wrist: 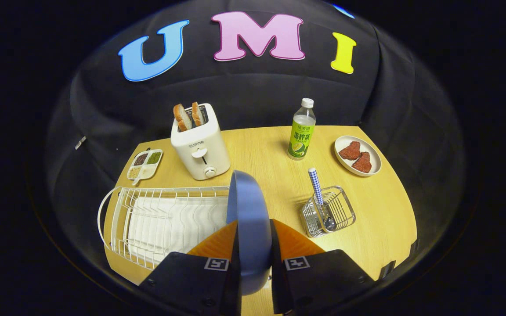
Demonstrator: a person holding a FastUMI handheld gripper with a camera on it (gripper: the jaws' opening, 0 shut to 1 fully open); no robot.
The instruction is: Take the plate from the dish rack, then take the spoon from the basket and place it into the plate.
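The jaws are closed on the plate [249, 219], one orange finger [218, 243] pressing each face, so the gripper [253, 245] carries it edge-up, lifted clear of the rack [156, 224] and hanging over the tabletop [380, 219] just beside the rack's near end. The plate is blue with a smooth, glazed look; I judge it stiff, moderately heavy for a two-finger pinch, slippery and breakable if dropped. The grip sits low on the rim, with most of the disc standing beyond the fingers, so it may pivot in the pads if swung fast. It should go down flat and gently on open wood near the basket [328, 210].

The spoon [319, 193] stands in that wire basket, bowl down, its checked blue-and-white handle sticking out the top. It looks light and rigid, with a thin, probably slick handle; the exposed upper handle is the place to pinch, then draw it straight up so the bowl clears the wires.

Count: one blue plate, one spoon, one basket, one rack now empty of dishes. Also one toaster [200, 147] with two bread slices, one bottle [302, 129], one divided tray [145, 164] of four compartments, and one dish [358, 156] bearing two reddish pieces
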